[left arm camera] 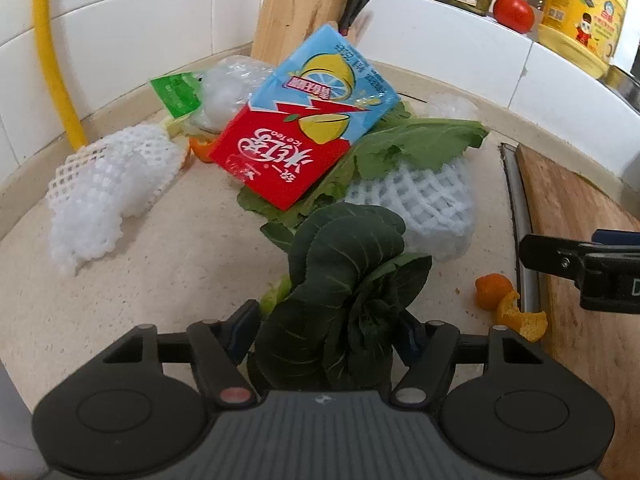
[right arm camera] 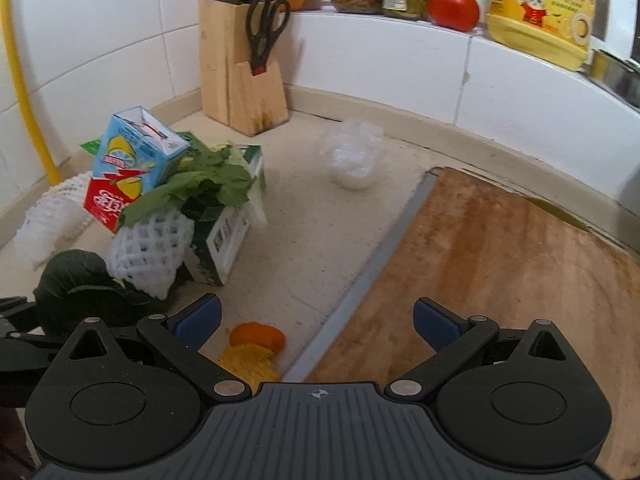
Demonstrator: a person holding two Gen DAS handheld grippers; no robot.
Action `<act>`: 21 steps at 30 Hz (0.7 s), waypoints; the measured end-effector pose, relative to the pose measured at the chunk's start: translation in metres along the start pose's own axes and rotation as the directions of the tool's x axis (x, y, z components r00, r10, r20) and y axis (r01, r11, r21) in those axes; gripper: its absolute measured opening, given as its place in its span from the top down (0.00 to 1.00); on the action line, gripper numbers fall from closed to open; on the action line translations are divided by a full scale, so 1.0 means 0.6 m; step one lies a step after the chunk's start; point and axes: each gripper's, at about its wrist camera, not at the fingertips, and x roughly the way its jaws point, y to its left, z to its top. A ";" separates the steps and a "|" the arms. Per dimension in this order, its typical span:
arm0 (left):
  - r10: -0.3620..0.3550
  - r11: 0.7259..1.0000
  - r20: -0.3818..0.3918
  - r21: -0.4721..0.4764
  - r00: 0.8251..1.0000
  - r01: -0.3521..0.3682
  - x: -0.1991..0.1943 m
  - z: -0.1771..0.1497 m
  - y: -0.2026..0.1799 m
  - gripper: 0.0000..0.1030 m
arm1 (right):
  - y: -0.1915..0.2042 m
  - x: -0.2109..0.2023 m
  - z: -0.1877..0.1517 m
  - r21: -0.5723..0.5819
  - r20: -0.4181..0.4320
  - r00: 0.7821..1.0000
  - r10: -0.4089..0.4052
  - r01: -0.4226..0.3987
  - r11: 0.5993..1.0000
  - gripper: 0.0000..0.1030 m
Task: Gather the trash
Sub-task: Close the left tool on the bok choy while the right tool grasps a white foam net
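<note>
Left gripper (left arm camera: 326,334) has its jaws around a dark green bok choy (left arm camera: 348,276) on the speckled stone countertop (left arm camera: 168,248); the leaves fill the gap and hide the pads, so contact looks likely but I can't confirm a firm pinch. Right gripper (right arm camera: 317,322) is spread wide, nothing in it, hovering over orange peel (right arm camera: 256,346) at the edge of the wooden chopping board (right arm camera: 500,264).

Handling, my read: bok choy is light, floppy, leaves crumple and tear, slightly waxy. Better hold is low at the pale stalk base, where it's firmer; a leaf-only grip may slip or rip. Peel is thin, curled, stiff-ish, lies low against the counter, so needs a low scoop-pinch across a raised curl.

Rest of the trash pile sits just behind the bok choy: red-and-blue ice tea carton (left arm camera: 304,128), rigid card, tilted on loose lettuce leaves (left arm camera: 420,144); white foam fruit nets (left arm camera: 100,196), squashy, springy, open mesh, easy to snag; a second net (right arm camera: 150,252) against a green-and-white box (right arm camera: 226,240); crumpled clear plastic (right arm camera: 354,158), slick and crackly, off alone near the board.

Wooden knife block (right arm camera: 240,80) with scissors in the corner, not trash.
</note>
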 end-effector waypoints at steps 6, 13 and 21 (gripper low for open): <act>0.016 1.000 -0.005 -0.018 1.000 -0.016 -0.015 -0.004 0.007 0.40 | 0.001 0.004 0.007 -0.002 0.010 0.999 0.035 -0.035 0.999 0.00; 0.021 0.999 0.005 -0.043 1.000 -0.021 -0.039 -0.012 0.028 0.40 | 0.026 -0.003 0.012 -0.015 0.009 0.998 0.068 -0.068 0.998 0.00; 0.014 0.998 0.012 -0.058 1.000 -0.014 -0.061 -0.014 0.054 0.40 | 0.067 -0.025 0.038 -0.035 0.050 0.993 0.107 -0.105 0.994 0.00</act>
